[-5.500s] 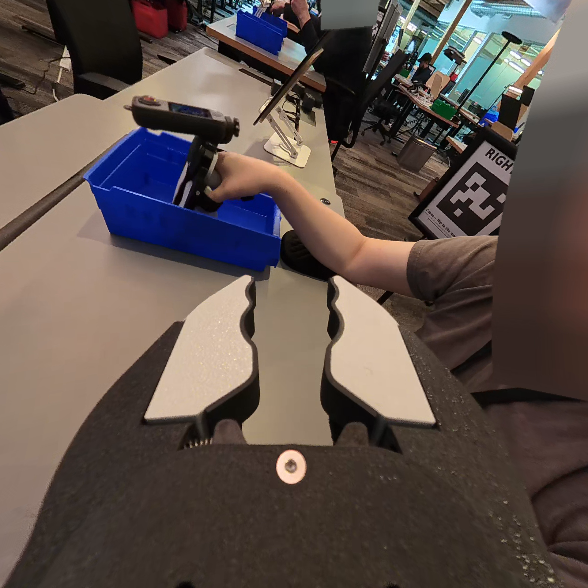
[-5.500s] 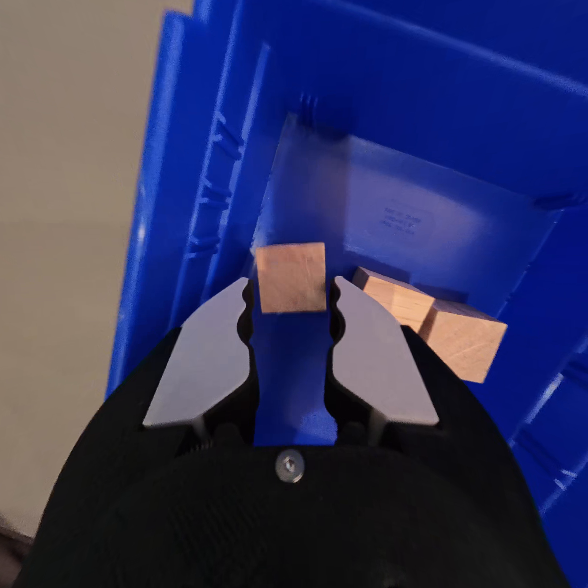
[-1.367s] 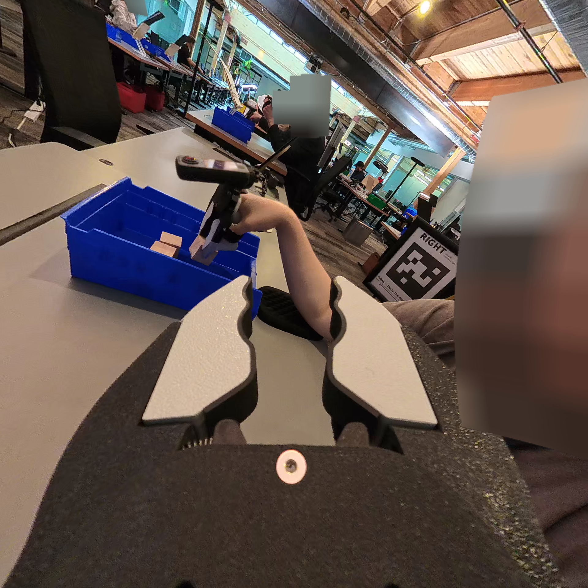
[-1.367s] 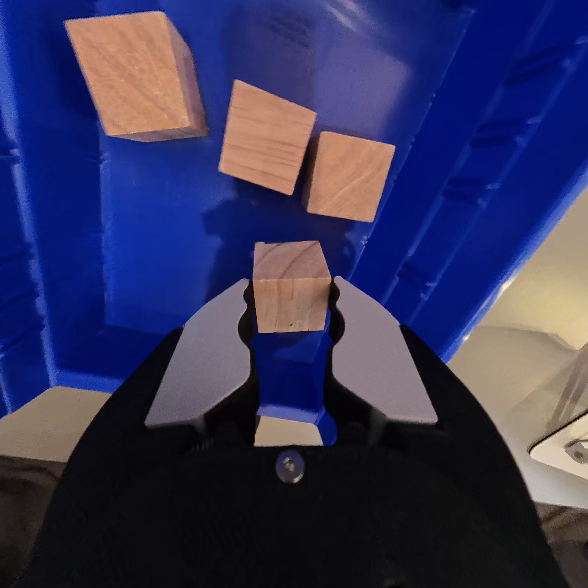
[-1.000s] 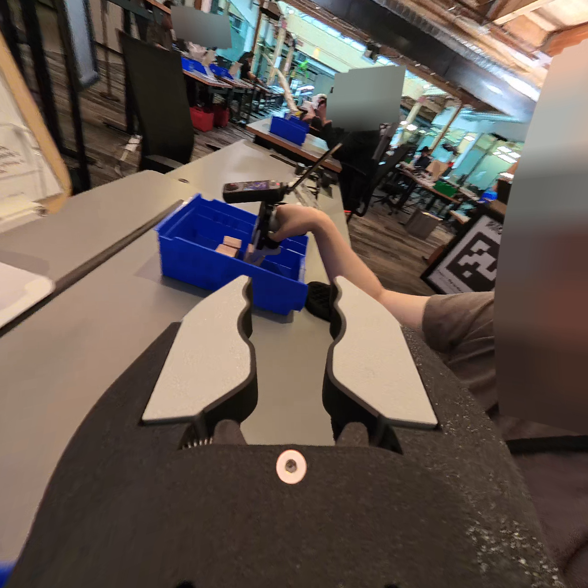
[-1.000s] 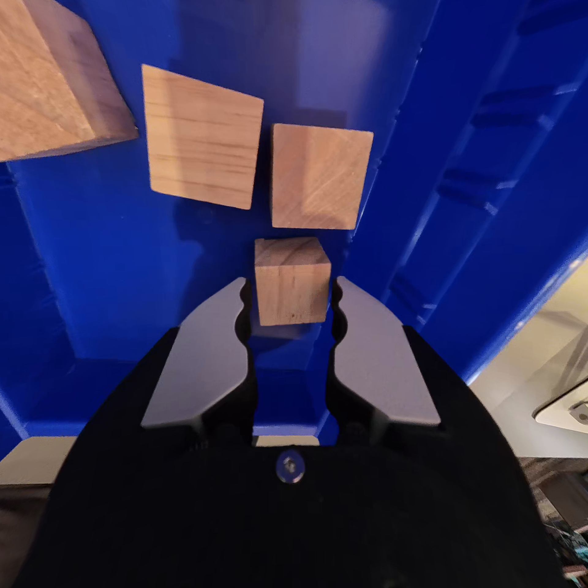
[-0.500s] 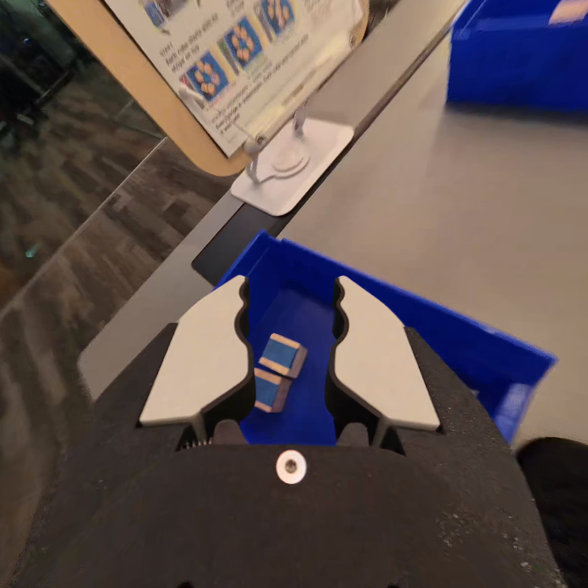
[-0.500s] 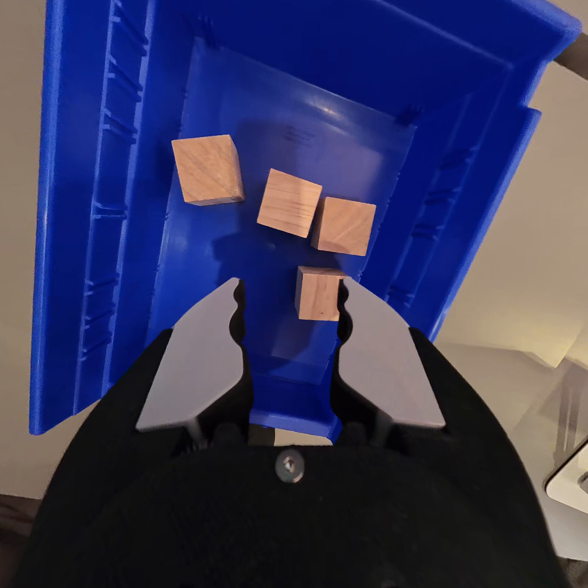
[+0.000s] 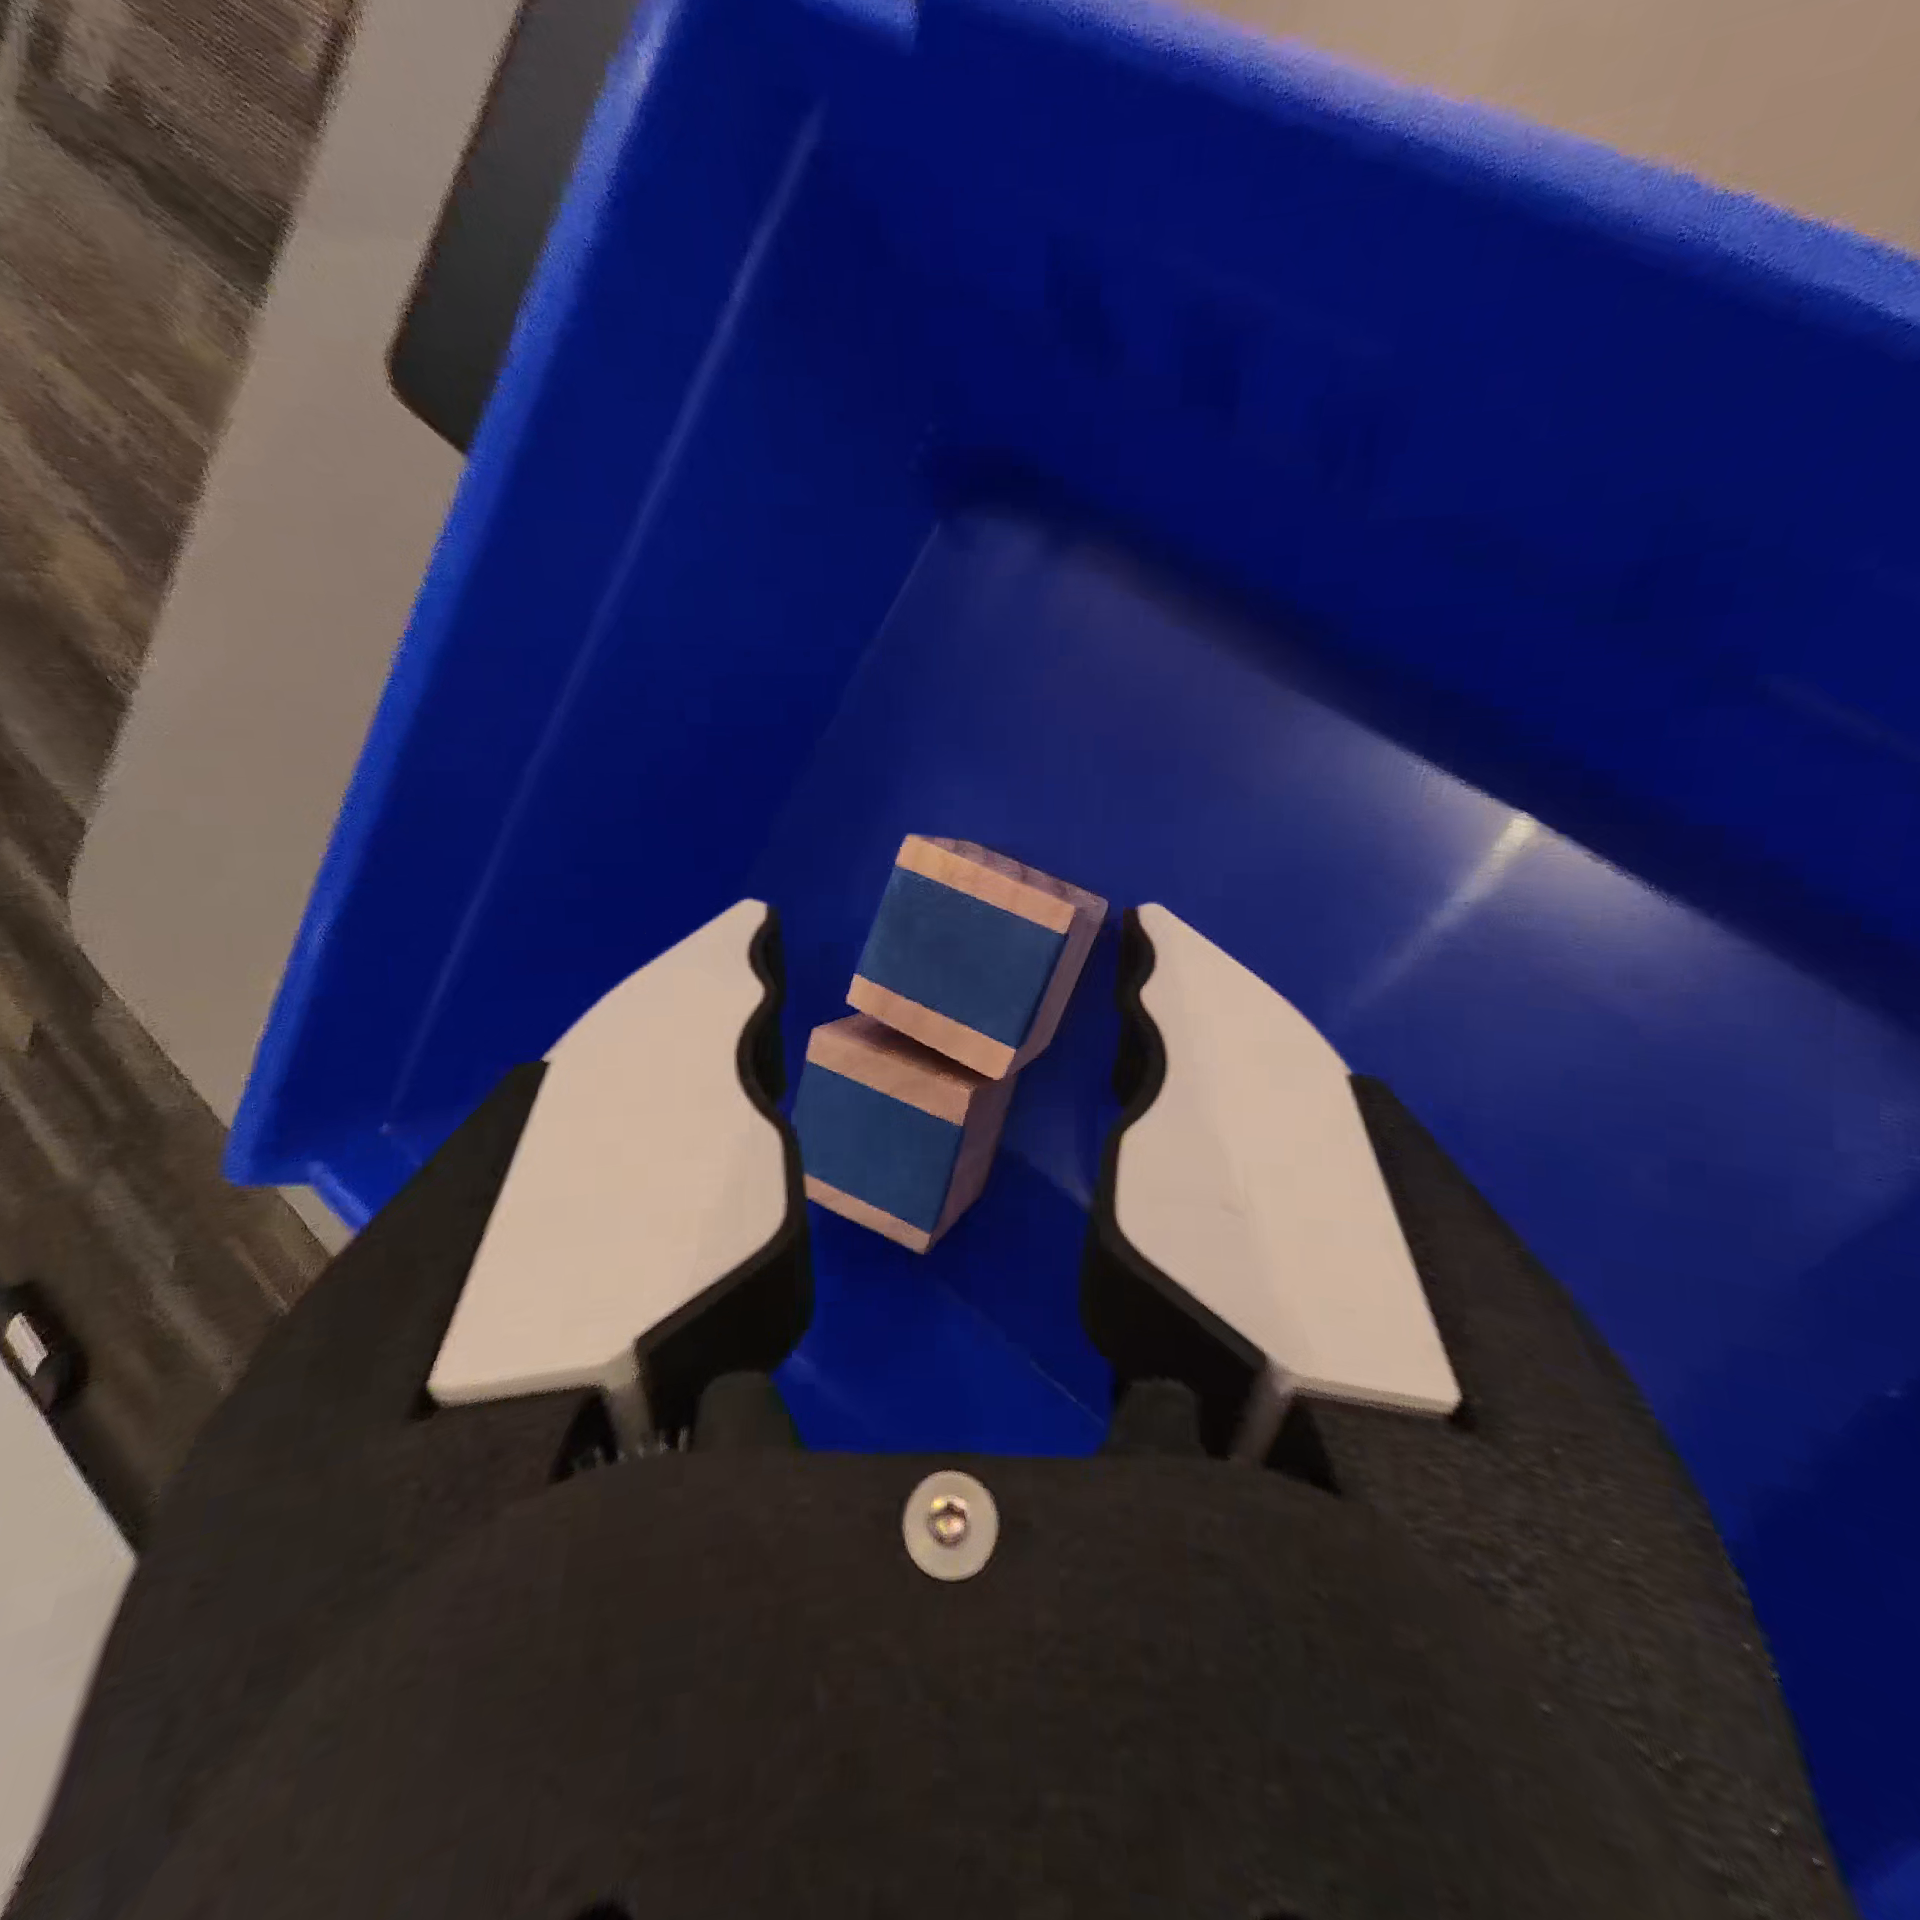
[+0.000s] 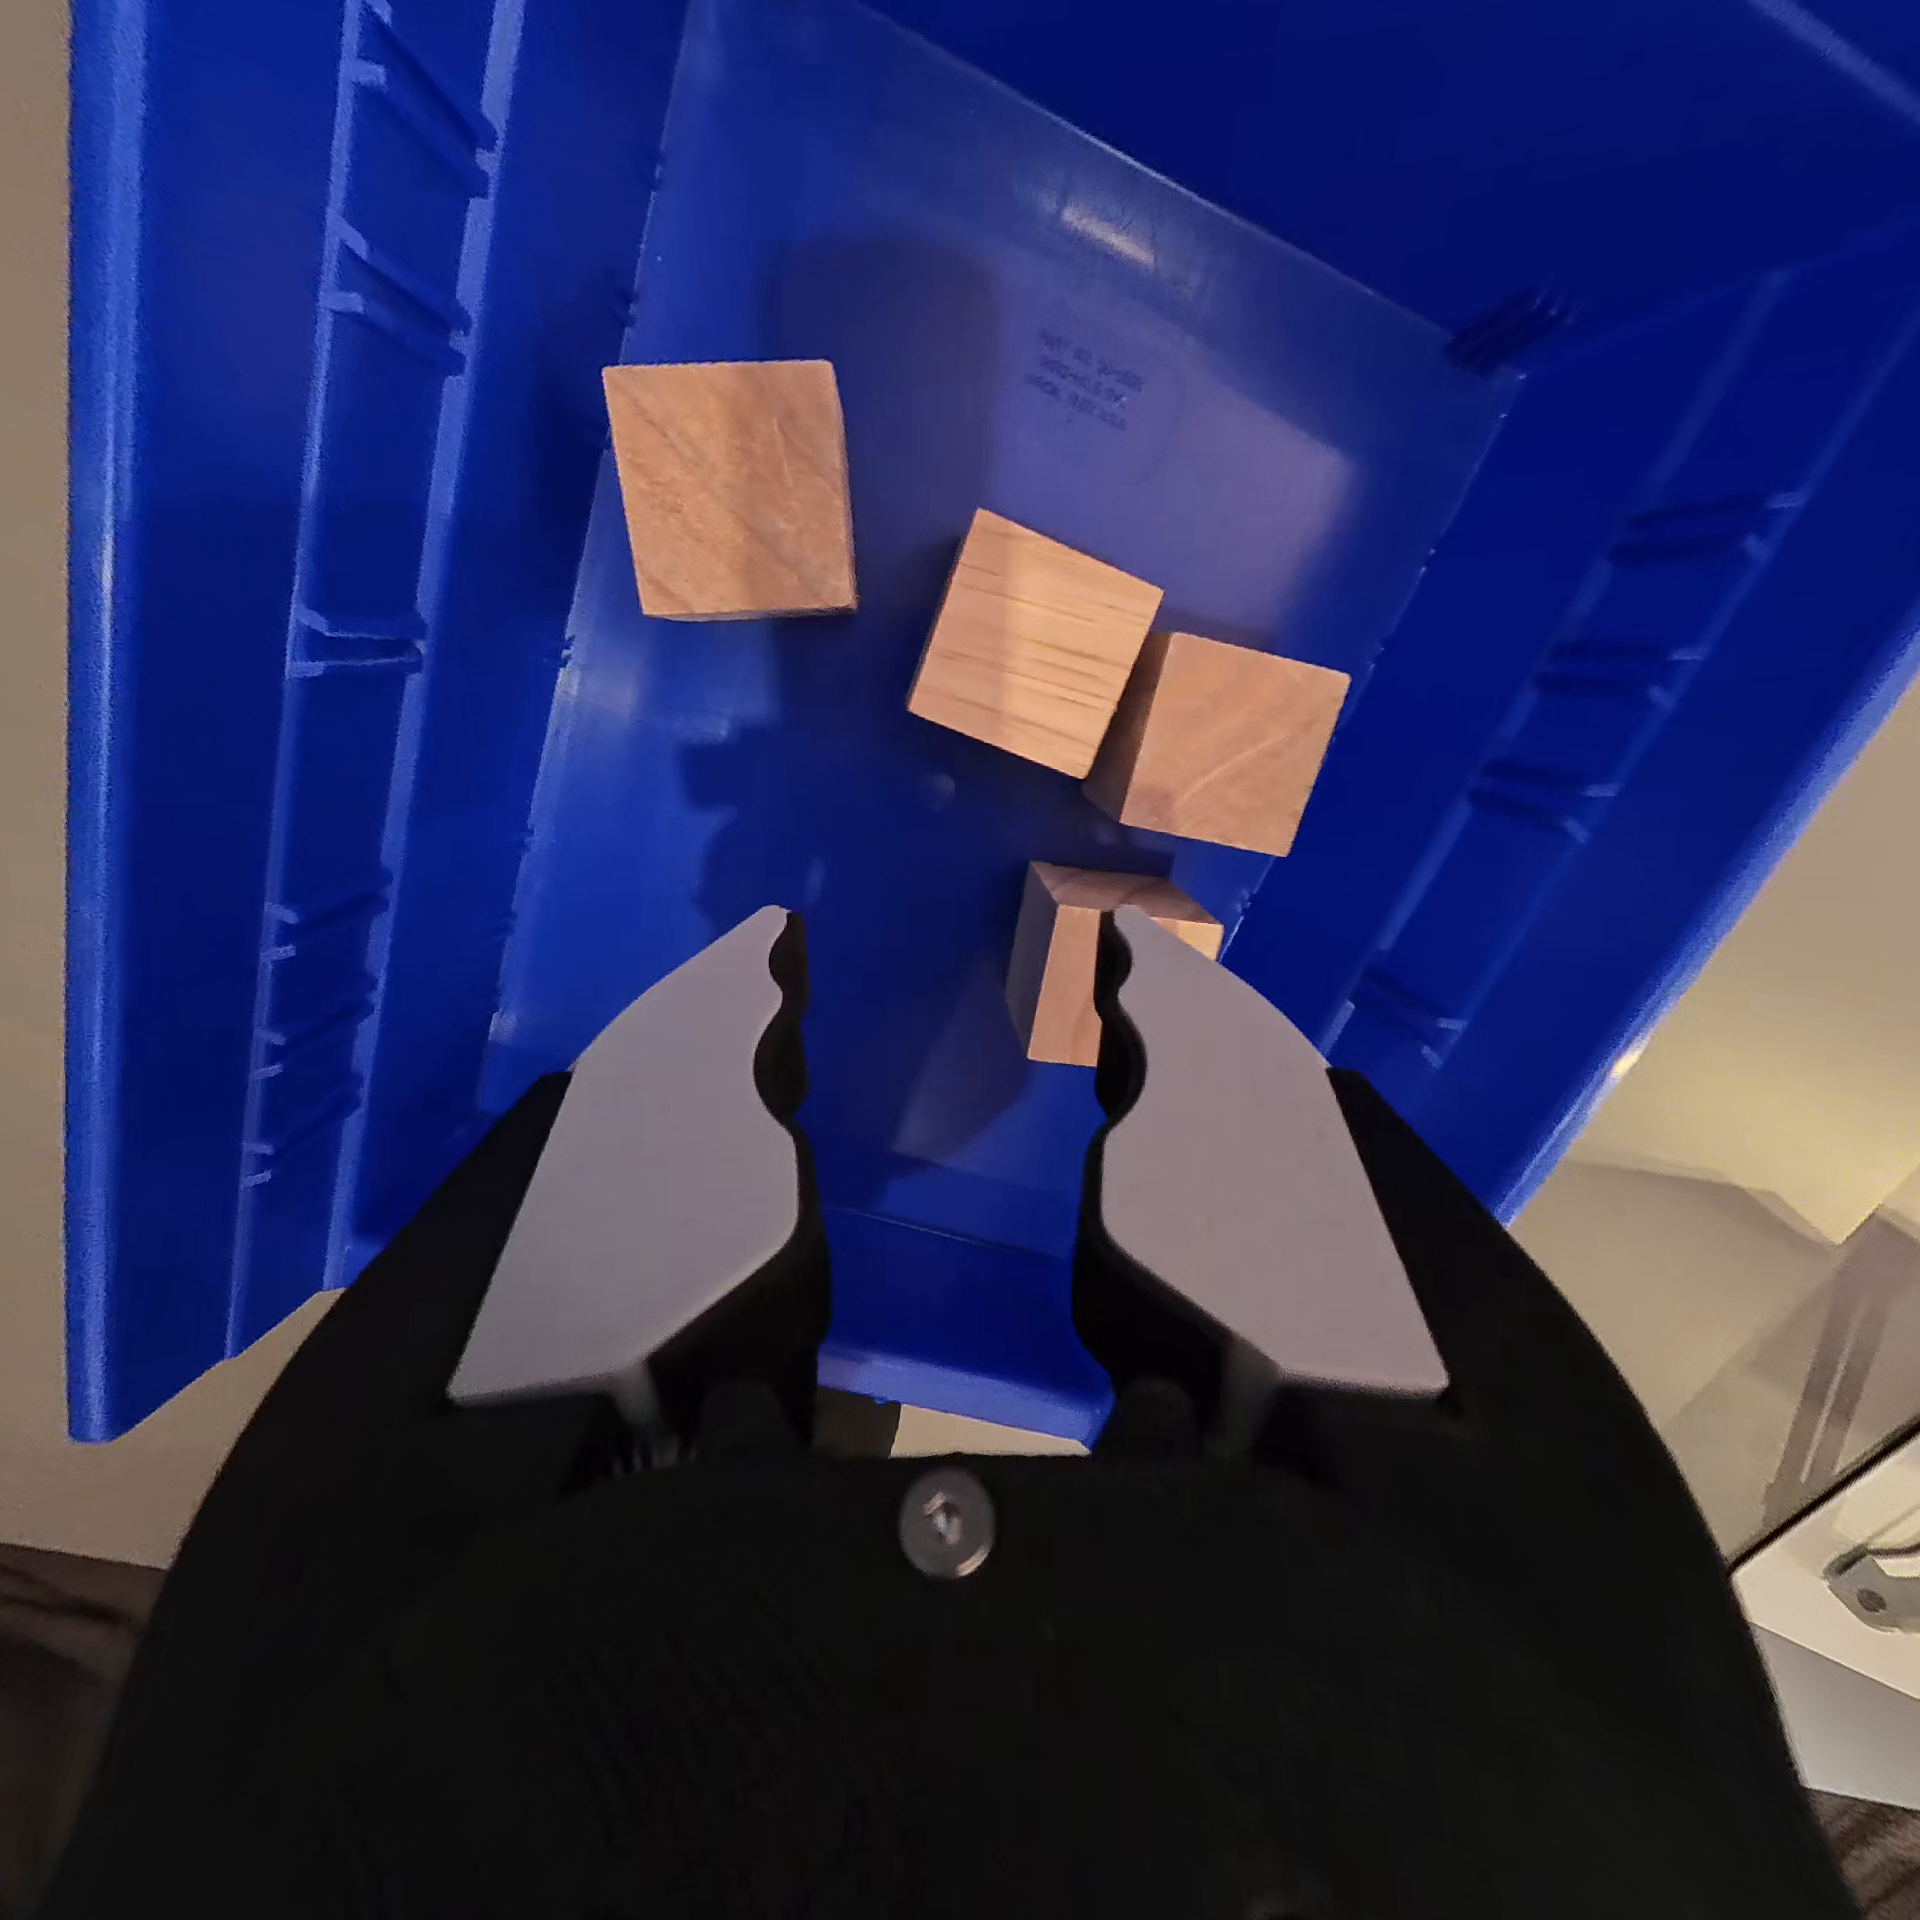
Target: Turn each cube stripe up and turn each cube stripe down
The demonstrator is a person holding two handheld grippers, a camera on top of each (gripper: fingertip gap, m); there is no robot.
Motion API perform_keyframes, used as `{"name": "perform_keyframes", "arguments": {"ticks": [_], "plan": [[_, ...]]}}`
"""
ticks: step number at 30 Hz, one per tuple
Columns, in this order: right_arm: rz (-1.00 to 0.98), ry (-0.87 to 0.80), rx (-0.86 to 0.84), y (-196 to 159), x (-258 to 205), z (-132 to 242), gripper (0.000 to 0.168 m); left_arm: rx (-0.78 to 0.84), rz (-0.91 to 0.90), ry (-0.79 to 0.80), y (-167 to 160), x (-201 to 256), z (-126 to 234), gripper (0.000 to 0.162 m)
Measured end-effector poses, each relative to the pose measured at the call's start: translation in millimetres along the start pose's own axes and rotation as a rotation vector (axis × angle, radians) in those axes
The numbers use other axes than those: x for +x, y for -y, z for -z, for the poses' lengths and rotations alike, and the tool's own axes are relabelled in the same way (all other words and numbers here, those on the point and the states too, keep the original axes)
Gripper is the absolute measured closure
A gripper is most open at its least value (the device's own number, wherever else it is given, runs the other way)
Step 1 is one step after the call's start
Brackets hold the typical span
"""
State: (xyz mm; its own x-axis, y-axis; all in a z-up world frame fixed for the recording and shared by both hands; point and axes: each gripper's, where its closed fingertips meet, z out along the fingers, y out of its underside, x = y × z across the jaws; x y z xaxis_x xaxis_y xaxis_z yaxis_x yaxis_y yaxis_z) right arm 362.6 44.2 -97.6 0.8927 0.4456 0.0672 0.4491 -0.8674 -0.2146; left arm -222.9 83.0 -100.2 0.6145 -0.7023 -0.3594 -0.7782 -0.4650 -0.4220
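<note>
The grey table (image 10: 1714,1049) shows pale beside both bins, and in the left wrist view a strip of dark, wood-patterned floor (image 9: 83,644) runs past its edge. On it stand two blue plastic bins. The one under the right gripper (image 10: 948,971) is a long ribbed bin (image 10: 260,644), seen from straight above, with a small block of moulded raised lettering on its floor near the far end; the letters are too faint to make out. The other bin (image 9: 644,499), in the left wrist view, is seen at a slant, with its near corner below the left gripper (image 9: 943,971). Both grippers are black with pale grey fingers, and each hangs over its bin with the jaws spread apart and nothing between them. In the ribbed bin lie four wooden cubes, all showing plain wood on top with no stripe in sight: one cube alone (image 10: 732,488) towards the left wall, a tilted cube (image 10: 1034,639) in the middle, a third cube (image 10: 1226,743) touching it on the right, and a fourth cube (image 10: 1060,961) nearest the gripper, partly hidden behind the right finger (image 10: 1247,1174). In the other bin two cubes sit with a broad blue stripe facing up: the farther striped cube (image 9: 961,956) touches the nearer striped cube (image 9: 883,1143), both framed between the left gripper's open fingers but below them, not touched. At the lower right of the right wrist view a white stand base (image 10: 1839,1621) rests on the table.
</note>
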Motion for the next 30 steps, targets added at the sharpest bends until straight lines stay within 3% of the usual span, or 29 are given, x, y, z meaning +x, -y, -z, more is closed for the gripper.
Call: {"name": "perform_keyframes", "arguments": {"ticks": [15, 23, 30], "plan": [[0.048, -0.002, -0.044, -1.8, -7.8, -6.2, 0.113, -0.111, 0.009, -0.064, -13.4, 7.1, -30.6, 0.096], [0.064, -0.003, -0.06, -1.9, -11.8, -9.0, 0.115, -0.153, 0.066, -0.126, -21.9, 16.2, -29.6, 0.103], [0.081, -0.007, -0.063, -1.4, -14.0, -8.7, 0.116, -0.274, -0.013, -0.118, -38.0, 23.5, -25.2, 0.11]]}}
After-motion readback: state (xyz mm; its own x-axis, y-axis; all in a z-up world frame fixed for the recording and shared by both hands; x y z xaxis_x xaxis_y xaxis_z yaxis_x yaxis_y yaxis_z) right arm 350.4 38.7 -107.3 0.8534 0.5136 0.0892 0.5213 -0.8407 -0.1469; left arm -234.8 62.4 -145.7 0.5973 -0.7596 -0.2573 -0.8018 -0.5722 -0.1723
